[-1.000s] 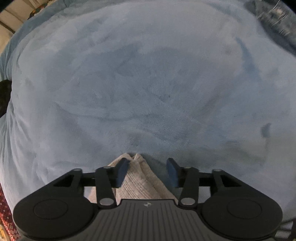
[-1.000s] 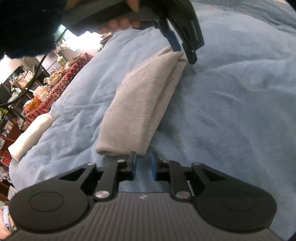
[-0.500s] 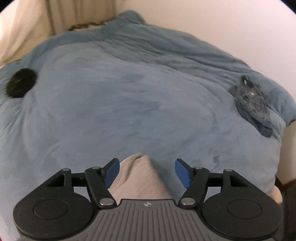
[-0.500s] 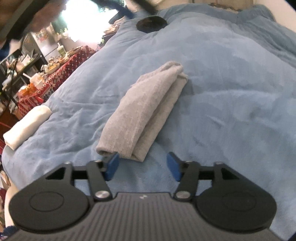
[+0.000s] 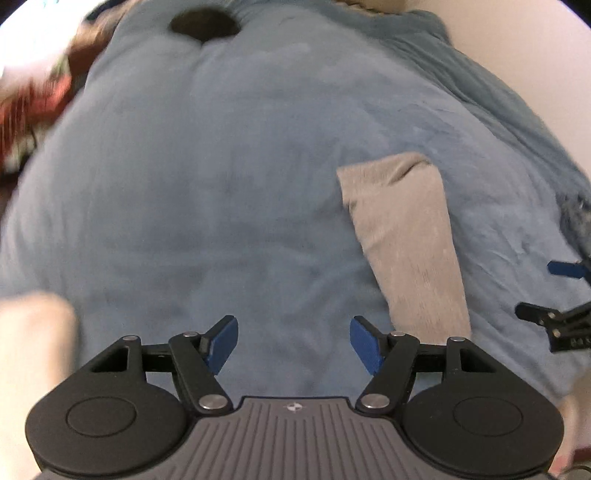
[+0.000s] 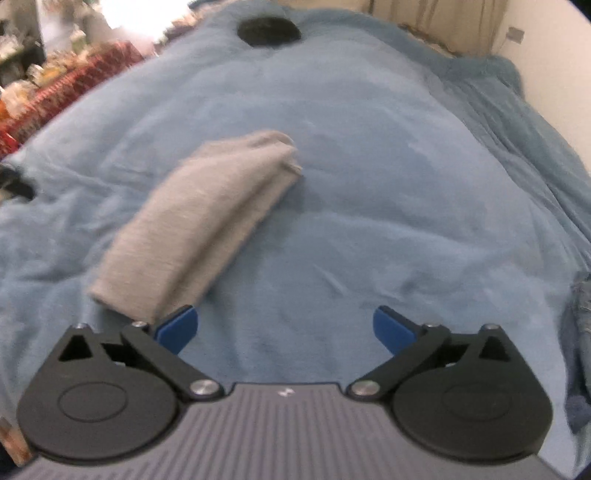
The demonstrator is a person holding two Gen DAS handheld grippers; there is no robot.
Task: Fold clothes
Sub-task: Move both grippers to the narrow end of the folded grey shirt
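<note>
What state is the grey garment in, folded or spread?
Folded. The grey garment lies as a narrow layered bundle on the blue blanket, stacked edges showing at its far end, free of both tongs.

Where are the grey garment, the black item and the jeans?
grey garment (image 6: 199, 221), right wrist view, middle of the folded bundle.
black item (image 6: 268, 31), right wrist view, its centre.
jeans (image 6: 583, 314), right wrist view, visible left edge.

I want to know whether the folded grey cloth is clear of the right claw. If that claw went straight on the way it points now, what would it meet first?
Probably bare blue blanket. The right claw, its jaws opening with nothing between them, points past the folded grey cloth, which lies to its left; depth is uncertain.
</note>
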